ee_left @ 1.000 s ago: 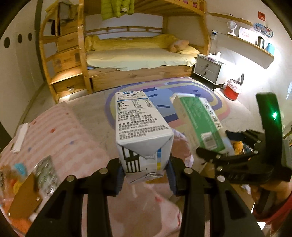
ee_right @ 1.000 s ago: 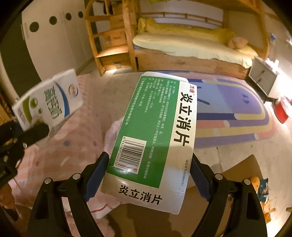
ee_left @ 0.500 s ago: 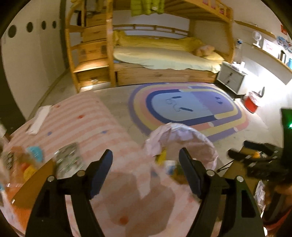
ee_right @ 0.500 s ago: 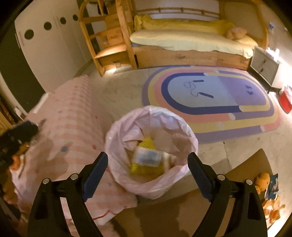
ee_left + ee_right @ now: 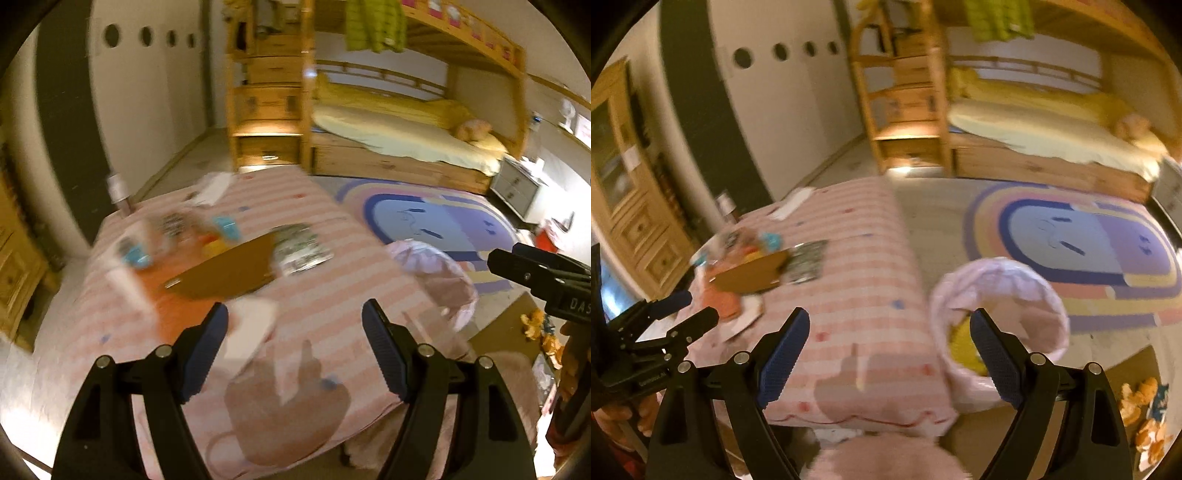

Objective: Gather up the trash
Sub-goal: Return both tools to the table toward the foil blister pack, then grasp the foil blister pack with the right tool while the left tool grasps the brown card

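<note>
Both views were smeared with motion, and the pink striped cloth (image 5: 332, 258) covering the counter (image 5: 849, 258) filled the middle of them, dotted with small red and blue spots. On it lay the remaining trash: a brown cardboard piece (image 5: 229, 271) beside a silvery printed packet (image 5: 301, 249), a blurred heap of blue and orange wrappers (image 5: 177, 236) behind them, and a white paper slip (image 5: 212, 188) near the far edge. The left gripper (image 5: 295, 332) was spread wide and held nothing, hanging over the near part of the counter with a white scrap (image 5: 251, 325) just by its left finger. The right gripper (image 5: 890, 349) was likewise released and empty, its right finger in front of the pink-lined trash bin (image 5: 997, 291), which stood on the floor just beside the counter's corner with something yellow inside. Beyond it spread a rainbow-ringed rug (image 5: 1089, 240), and past that a wooden bunk bed (image 5: 406, 140) with yellow bedding, a green jacket (image 5: 373, 26) hanging from the top rail, and wooden stair drawers (image 5: 269, 103) at its end. A white wardrobe with round holes (image 5: 783, 74) lined the wall. Soft toys (image 5: 1141, 402) sat on the floor at the right. The only writing, letters on the gripper bodies, was too blurred to read
</note>
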{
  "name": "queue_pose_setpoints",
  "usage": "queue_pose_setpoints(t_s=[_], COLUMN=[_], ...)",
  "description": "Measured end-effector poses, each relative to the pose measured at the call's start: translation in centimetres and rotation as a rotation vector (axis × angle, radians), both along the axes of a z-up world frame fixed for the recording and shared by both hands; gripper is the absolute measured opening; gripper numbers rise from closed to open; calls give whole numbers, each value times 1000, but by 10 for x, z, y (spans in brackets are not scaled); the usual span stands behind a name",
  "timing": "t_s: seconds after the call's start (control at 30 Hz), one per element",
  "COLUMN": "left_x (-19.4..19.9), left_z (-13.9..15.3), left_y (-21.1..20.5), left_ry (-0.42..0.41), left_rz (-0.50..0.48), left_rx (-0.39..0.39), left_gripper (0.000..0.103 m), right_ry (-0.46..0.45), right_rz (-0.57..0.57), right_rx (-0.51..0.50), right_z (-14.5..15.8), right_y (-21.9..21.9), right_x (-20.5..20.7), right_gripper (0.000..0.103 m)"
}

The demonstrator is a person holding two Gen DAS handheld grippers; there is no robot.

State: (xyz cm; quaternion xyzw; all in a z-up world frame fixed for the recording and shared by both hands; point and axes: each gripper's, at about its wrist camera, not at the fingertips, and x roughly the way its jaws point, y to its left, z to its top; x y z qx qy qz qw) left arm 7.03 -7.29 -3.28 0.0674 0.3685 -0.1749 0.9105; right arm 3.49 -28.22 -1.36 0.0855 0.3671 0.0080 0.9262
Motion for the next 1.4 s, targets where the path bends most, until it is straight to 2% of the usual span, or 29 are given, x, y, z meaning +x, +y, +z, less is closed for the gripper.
queue_pose_setpoints(t_s=[0.17, 0.23, 0.33, 0.43, 0.6, 0.73, 0.83, 1.1, 1.13, 1.2, 1.4], left_x=[-3, -2, 5, 14, 36, 49, 55, 59, 59, 59, 53], left_z=[-7, -11, -17, -22, -28, -31, -31, -36, -36, -37, -36], left_y=[53, 69, 90, 104, 113, 116, 116, 118, 118, 118, 113], left_ry=[13, 20, 34, 38, 50, 51, 47, 66, 69, 70, 68], left_rz=[113, 155, 209, 245, 278, 288, 290, 296, 296, 298, 281], left_rx=[-3, -7, -13, -12, -1, -2, 2, 7, 6, 9, 19], left_gripper=[73, 73, 73, 73, 73, 73, 73, 75, 75, 75, 75], right_ry=[20, 26, 40, 63, 95, 125, 137, 180, 177, 178, 204], right_rz=[93, 123, 151, 164, 175, 173, 173, 159, 160, 174, 210], right_rx=[-37, -58, -69, -85, -103, -133, -162, -185, -185, -182, -156], right_z=[-8, -14, -23, -32, -45, -60, -69, -88, -89, -88, -86], right_y=[47, 62, 74, 81, 90, 99, 105, 109, 108, 108, 107], right_x=[16, 27, 45, 67, 103, 132, 145, 173, 173, 169, 142], right_gripper=[78, 65, 52, 47, 49, 67, 68, 68, 66, 55, 55])
